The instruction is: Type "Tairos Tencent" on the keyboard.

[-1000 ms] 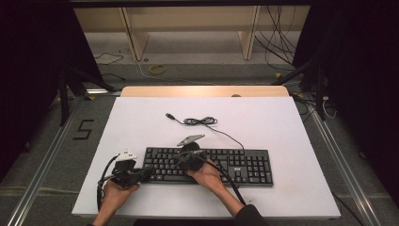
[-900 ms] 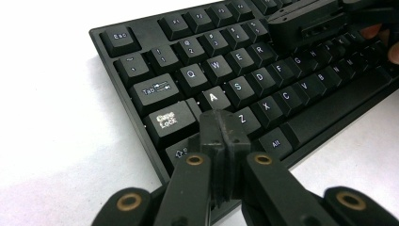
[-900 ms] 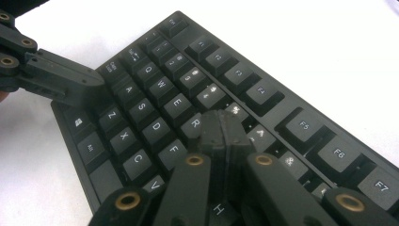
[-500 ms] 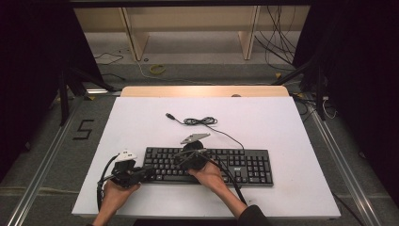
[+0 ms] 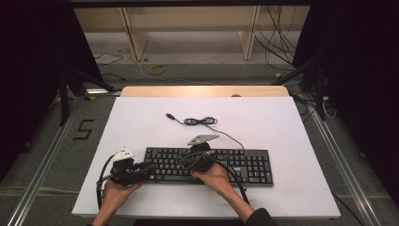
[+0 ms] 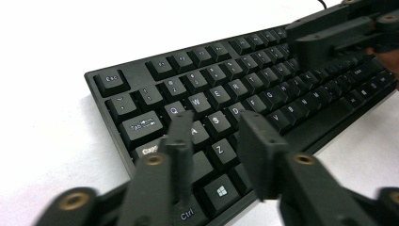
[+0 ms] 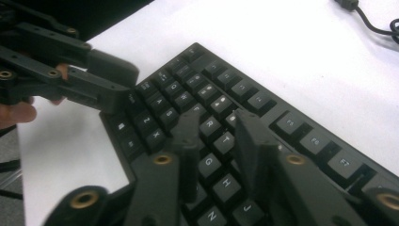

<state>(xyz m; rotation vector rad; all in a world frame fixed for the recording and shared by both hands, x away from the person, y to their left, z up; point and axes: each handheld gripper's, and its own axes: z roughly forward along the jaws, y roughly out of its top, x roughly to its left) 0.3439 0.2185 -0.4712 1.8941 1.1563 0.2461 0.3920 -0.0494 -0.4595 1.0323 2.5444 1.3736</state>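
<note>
Toward six o'clock on the white table (image 5: 282, 122), black full-size plastic keyboard (image 5: 244, 165), left gripper (image 5: 149, 167) at its nine-o'clock end, jaws apart, right gripper (image 5: 200, 157) over middle keys, jaws apart, black coiled cable (image 5: 200, 121) at twelve o'clock.

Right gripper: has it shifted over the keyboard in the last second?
No. In the high view the right gripper sits over the same mid-left stretch of the keyboard, its grey plate short of the coiled USB cable as before.
</note>
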